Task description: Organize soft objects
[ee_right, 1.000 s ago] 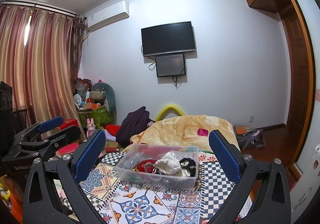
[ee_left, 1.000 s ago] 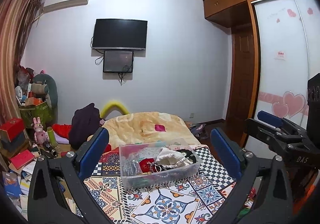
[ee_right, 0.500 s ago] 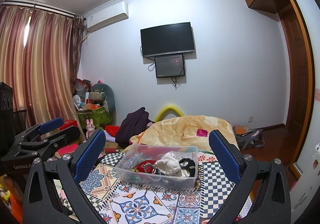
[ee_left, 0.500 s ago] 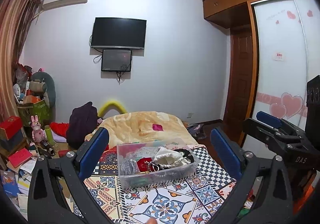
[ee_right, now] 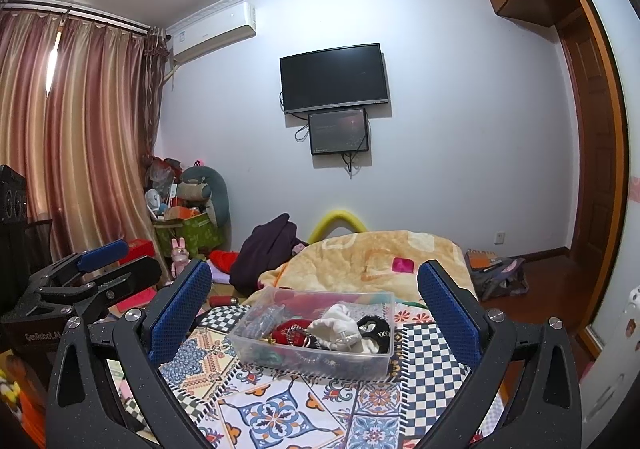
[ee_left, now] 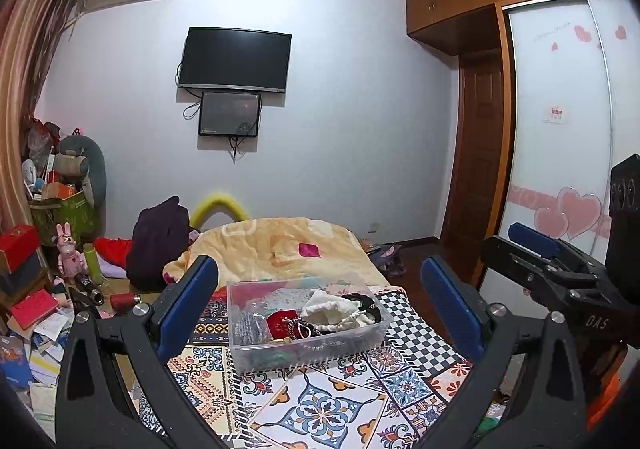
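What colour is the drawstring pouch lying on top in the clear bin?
White, or off-white. The drawstring pouch in the clear bin shows best in the right wrist view.

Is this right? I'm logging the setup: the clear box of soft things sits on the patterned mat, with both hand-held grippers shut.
Not quite. The clear box does sit on the patterned mat, but both wrist views show the left hand-held gripper and right hand-held gripper wide open.

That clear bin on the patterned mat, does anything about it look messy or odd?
The clear bin sits flat, unspilled, but its contents are a jumble: white pouch, red pouch and black band heaped together unsorted.
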Demonstrator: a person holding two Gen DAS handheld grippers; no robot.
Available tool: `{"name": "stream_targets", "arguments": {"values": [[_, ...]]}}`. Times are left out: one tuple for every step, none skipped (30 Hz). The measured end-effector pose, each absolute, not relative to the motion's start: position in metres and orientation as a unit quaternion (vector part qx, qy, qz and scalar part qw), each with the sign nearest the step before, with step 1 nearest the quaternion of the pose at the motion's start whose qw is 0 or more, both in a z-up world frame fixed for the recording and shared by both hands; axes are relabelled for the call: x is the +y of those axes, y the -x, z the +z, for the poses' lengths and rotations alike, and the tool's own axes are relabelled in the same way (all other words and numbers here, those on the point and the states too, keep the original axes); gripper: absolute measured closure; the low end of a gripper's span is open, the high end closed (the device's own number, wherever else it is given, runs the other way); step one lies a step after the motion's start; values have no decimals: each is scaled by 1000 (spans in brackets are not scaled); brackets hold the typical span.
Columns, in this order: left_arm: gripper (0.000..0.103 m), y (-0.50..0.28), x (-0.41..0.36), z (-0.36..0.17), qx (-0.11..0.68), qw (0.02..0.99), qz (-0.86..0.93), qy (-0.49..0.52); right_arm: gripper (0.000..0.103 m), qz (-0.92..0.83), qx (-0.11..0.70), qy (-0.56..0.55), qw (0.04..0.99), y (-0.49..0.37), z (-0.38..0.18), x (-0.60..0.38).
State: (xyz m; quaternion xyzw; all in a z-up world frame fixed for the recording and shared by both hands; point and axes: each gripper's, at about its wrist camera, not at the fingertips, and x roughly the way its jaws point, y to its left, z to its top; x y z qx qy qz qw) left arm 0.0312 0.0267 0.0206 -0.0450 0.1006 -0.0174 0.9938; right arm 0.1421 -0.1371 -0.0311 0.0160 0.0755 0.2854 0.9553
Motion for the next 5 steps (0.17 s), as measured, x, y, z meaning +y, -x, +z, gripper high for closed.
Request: {"name": "stream_targets", "arguments": {"values": [[0,-30,28,20,100,994,-17,45,0,285,76,-15,955,-142,-31,-137],[0,-30,28,20,100,994,-17,44,0,286,76,-15,955,-143,-31,-137],[0,-29,28,20,100,994,-19,44,0,286,76,-15,955,-142,-31,-136],[0,-29,28,20,100,994,-20,44,0,287,76,-15,955,-143,-31,-136],[0,-29,28,20,100,994,-20,43,0,286,76,-14,955,-143,-31,-136]]}}
